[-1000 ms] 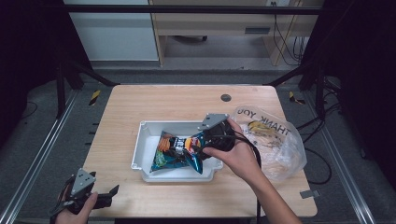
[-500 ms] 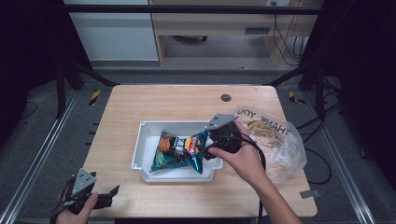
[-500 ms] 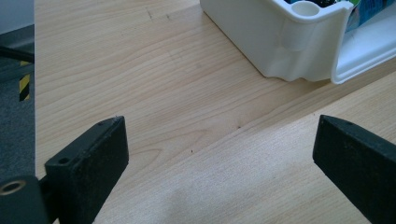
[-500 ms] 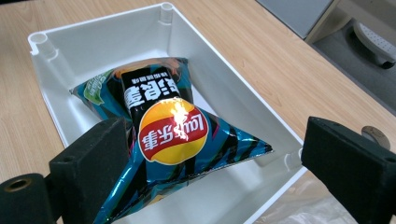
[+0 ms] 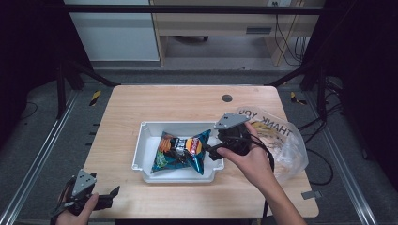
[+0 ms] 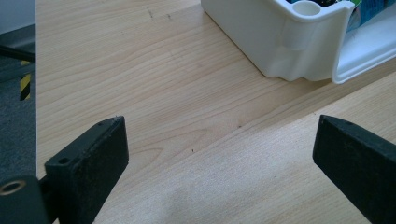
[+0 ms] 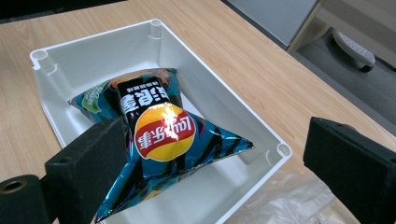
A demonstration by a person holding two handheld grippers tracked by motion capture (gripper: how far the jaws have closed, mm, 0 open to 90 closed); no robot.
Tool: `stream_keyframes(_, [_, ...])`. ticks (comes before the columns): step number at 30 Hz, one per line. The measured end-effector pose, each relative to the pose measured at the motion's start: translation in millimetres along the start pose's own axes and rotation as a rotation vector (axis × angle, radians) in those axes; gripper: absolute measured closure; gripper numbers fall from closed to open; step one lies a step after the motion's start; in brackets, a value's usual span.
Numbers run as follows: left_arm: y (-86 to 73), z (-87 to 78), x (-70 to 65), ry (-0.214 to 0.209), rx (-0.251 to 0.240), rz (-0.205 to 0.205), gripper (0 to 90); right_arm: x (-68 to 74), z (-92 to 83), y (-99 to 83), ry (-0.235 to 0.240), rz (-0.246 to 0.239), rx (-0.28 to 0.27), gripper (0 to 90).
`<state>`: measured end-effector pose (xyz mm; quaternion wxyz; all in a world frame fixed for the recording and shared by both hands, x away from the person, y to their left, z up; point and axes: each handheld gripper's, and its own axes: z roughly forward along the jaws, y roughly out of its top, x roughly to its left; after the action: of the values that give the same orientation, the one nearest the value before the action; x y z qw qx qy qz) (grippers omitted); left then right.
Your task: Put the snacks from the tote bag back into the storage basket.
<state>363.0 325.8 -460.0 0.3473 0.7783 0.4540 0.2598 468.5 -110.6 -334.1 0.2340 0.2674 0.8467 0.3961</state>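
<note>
Chip bag (image 5: 180,152) lies in tray (image 5: 141,154), long axis across it; right gripper (image 5: 212,152) at its right end, jaws wide, empty; left gripper (image 5: 110,194) well apart, also wide, empty

A clear plastic bag (image 5: 281,140), perhaps holding snacks, lies on the wooden table (image 5: 155,103).

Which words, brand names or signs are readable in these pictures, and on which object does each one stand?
"THANK YOU": dark capitals on the clear plastic bag, seen upside down in the high view.
Red and yellow round brand logo on the chip bag in the white tray: stylised characters, upside down, not legible to me.
White block characters above that logo: upside down, not legible.
Small print on the plastic bag: too blurred.
</note>
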Motion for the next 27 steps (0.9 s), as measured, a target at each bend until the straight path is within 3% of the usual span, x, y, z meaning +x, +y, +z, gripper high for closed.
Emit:
stream_keyframes(15, [-0.3, 0.1, 0.0, 0.004, 0.0, -0.003, 2.7, -5.9, -22.2, -10.0, -0.043, 0.026, -0.034, 5.8])
stream_keyframes(27, [-0.7, 0.0, 0.3, 0.008, -0.001, -0.008, 2.7, -10.0, -32.2, -28.5, -0.082, 0.056, -0.035, 5.5])
